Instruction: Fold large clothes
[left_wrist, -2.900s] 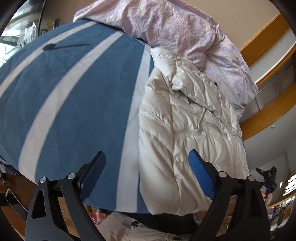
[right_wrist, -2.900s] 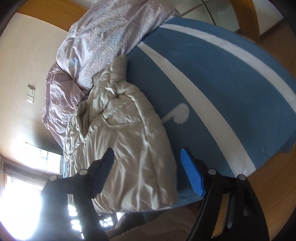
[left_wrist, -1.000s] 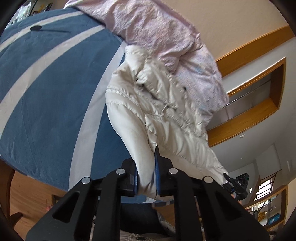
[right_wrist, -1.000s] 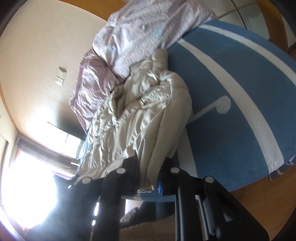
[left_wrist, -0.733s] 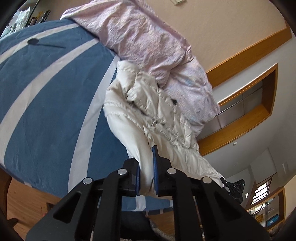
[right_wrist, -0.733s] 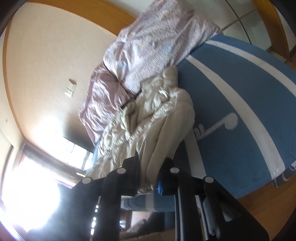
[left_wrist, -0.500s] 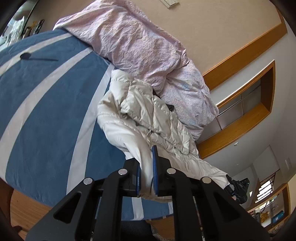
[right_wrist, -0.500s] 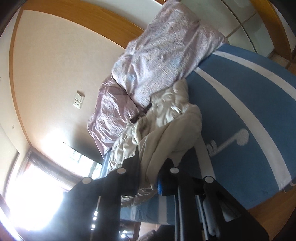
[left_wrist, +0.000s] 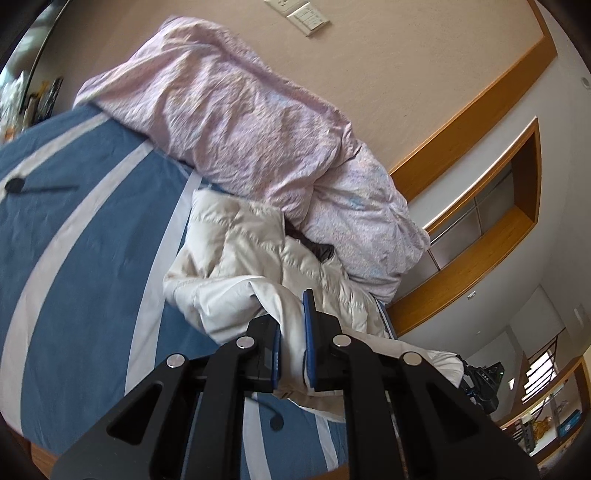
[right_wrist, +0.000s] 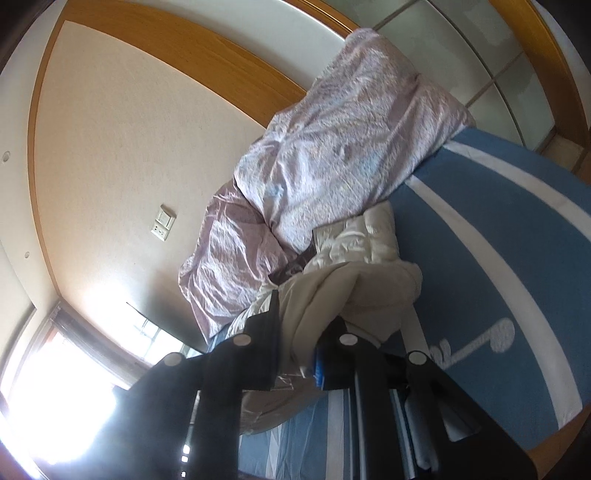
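Note:
A cream puffer jacket (left_wrist: 236, 258) lies on the blue bed cover (left_wrist: 92, 258) with white stripes, its collar end against the pink duvet. My left gripper (left_wrist: 291, 328) is shut on the jacket's bottom hem, which hangs lifted off the bed. In the right wrist view the same jacket (right_wrist: 365, 280) bunches up between the fingers of my right gripper (right_wrist: 299, 332), which is shut on the hem's other corner. The hem spans between both grippers above the bed cover (right_wrist: 517, 258). The other gripper (left_wrist: 484, 380) shows small at the lower right of the left wrist view.
A crumpled pink duvet (left_wrist: 240, 122) is piled along the wall at the bed's far side, also the pink duvet (right_wrist: 332, 166) in the right view. Wooden shelves (left_wrist: 491, 236) line the wall. A bright window (right_wrist: 55, 387) glares at left.
Both grippers rose and tipped up while holding the jacket's hem. The lower part of the jacket lifted off the bed and folds toward the collar end; more wall shows now.

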